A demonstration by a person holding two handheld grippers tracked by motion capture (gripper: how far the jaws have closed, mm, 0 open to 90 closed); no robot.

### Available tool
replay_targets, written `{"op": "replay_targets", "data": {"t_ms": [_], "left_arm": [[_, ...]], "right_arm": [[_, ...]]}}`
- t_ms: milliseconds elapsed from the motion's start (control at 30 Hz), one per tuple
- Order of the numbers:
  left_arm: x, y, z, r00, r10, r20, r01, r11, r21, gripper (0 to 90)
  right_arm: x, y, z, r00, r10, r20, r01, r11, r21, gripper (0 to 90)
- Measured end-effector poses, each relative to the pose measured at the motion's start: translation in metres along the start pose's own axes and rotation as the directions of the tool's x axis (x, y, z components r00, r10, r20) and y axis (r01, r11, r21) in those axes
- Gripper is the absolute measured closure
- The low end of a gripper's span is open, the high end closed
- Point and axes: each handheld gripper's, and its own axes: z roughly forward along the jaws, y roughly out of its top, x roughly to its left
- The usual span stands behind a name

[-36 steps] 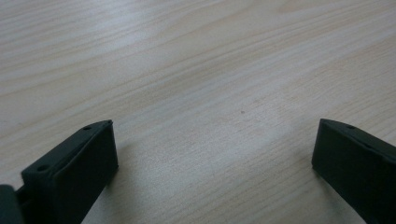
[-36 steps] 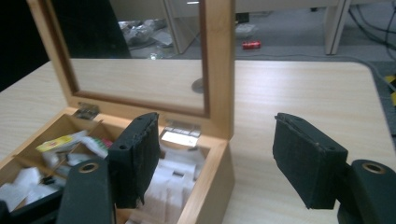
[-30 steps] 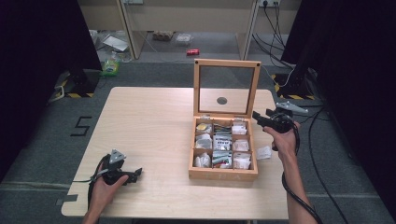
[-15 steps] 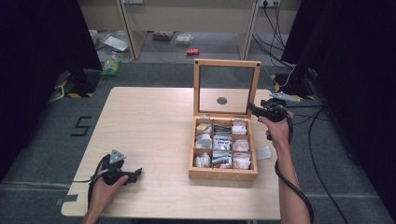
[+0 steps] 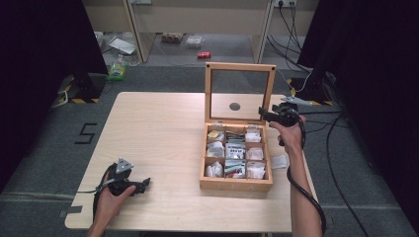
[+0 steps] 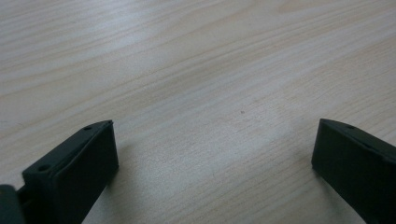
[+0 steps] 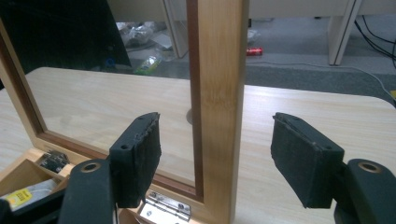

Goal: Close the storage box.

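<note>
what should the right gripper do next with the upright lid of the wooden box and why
Probably ease the right gripper forward and close on the upright glass-paned wooden lid of the compartmented wooden box. Its black jaws stand open on either side of the lid's side rail, neither pad touching it, so a grip seems the step before swinging the lid. The left gripper rests open on the pale wooden table.

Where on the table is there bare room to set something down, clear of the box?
The widest bare patch runs from the table's left edge to the wooden box, above the left gripper. A narrower strip lies along the front edge below the box. It is crowded on the right: the right gripper at the raised lid and a small packet beside the box.
</note>
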Motion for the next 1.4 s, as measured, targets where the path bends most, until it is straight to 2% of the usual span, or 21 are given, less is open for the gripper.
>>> {"op": "replay_targets", "data": {"t_ms": [267, 767, 900, 1033, 1200, 1400], "left_arm": [[0.000, 0.000, 0.000, 1.0000, 0.003, 0.001, -0.003, 1.0000, -0.001, 0.2], [-0.001, -0.001, -0.001, 1.0000, 0.003, 0.003, -0.003, 1.0000, -0.002, 0.2], [-0.002, -0.001, -0.001, 1.0000, 0.004, 0.003, -0.004, 1.0000, -0.002, 0.2], [-0.002, -0.001, -0.001, 1.0000, 0.003, 0.003, -0.003, 1.0000, -0.002, 0.2], [-0.002, -0.002, -0.001, 1.0000, 0.002, 0.004, -0.002, 1.0000, -0.002, 0.1], [-0.002, -0.002, -0.001, 1.0000, 0.001, 0.006, -0.001, 1.0000, -0.002, 0.0]], "right_arm": [[0.001, -0.001, 0.006, 1.0000, -0.007, 0.003, 0.007, 1.000, 0.016, 33.9], [0.003, -0.003, 0.015, 0.9998, -0.002, -0.022, 0.002, 1.000, 0.025, 35.9], [0.006, -0.002, 0.019, 0.9993, 0.000, -0.039, 0.001, 1.000, 0.019, 37.6], [0.007, -0.002, 0.021, 0.9993, -0.010, -0.036, 0.011, 1.000, 0.018, 37.4], [0.004, -0.004, 0.018, 0.9990, -0.009, -0.045, 0.009, 1.000, -0.003, 42.5], [0.004, -0.004, 0.016, 0.9988, -0.021, -0.045, 0.020, 1.000, -0.010, 42.7]]}}
